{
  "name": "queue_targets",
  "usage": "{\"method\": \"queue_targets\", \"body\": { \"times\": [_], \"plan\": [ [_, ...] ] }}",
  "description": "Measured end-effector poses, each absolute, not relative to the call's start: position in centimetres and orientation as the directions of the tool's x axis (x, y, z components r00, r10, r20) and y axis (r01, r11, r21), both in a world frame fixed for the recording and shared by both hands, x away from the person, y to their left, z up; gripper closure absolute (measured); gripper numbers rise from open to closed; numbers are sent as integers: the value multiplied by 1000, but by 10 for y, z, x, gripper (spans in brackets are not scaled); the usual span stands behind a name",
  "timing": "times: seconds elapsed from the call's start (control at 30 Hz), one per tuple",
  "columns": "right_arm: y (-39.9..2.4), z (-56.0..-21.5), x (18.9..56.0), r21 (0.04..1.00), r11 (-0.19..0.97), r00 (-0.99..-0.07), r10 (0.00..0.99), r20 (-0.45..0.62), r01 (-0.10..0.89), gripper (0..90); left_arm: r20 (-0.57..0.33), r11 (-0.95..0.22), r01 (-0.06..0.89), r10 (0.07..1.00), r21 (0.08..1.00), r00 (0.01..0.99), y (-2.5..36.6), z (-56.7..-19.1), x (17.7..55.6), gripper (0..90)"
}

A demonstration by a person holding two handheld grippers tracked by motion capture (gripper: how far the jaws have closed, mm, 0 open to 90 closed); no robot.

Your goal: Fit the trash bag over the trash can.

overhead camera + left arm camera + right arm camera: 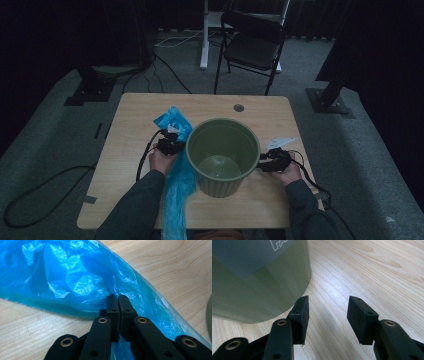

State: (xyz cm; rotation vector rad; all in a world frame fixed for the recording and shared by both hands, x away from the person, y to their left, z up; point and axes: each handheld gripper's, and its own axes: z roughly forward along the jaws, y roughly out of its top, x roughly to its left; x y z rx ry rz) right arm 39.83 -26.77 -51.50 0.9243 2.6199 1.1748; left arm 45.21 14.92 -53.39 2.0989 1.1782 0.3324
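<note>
Wooden table (130,150) carrying a green bin (223,156) upright at mid-table, mouth open upward, apparently empty. Just left of the bin, touching or nearly touching its wall, a long blue plastic bag (177,185) stretched with its long axis running from the far side near the bin's rim back toward the person and over the near table edge. Left gripper (117,305) set on that bag beside the bin's left wall, jaws pressed together and pinching a fold of the blue film. Right gripper (328,320) on the opposite side, just beside the bin's right wall at its lower part, jaws spread wide with nothing between them but bare wood, near jaw close to the wall, contact impossible to tell. Bag therefore entirely on the left hand's side, bin standing between it and the right gripper; probably a lining job, calling for the held edge to be lifted up and rightward over the rim, the right hand free to steady the bin or take the far edge.
</note>
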Motion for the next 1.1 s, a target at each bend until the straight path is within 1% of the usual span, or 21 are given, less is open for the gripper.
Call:
{"method": "queue_targets", "body": {
  "times": [0.1, 0.3, 0.6, 0.77, 0.83, 1.1],
  "plan": [
    [-270, -514, 398, 715, 505, -802, 583, 131, 484, 520, -133, -338, 627, 802, 702, 582, 153, -525, 450, 887],
    [-272, -515, 399, 717, 500, -800, 584, 136, 486, 523, -127, -337, 556, 761, 760, 636, 164, -497, 441, 888],
    [-270, -514, 398, 717, 509, -804, 582, 121, 476, 538, -173, -295, 516, 714, 804, 678, 186, -474, 433, 889],
    [-270, -512, 397, 731, 497, -803, 584, 117, 468, 581, -157, -305, 487, 696, 819, 700, 190, -463, 429, 889],
    [-271, -510, 397, 730, 499, -808, 576, 124, 467, 613, -153, -303, 470, 685, 829, 712, 193, -455, 427, 889],
    [-269, -509, 398, 731, 500, -813, 568, 127, 464, 629, -126, -319, 415, 643, 852, 755, 199, -430, 422, 889]
  ]
}}
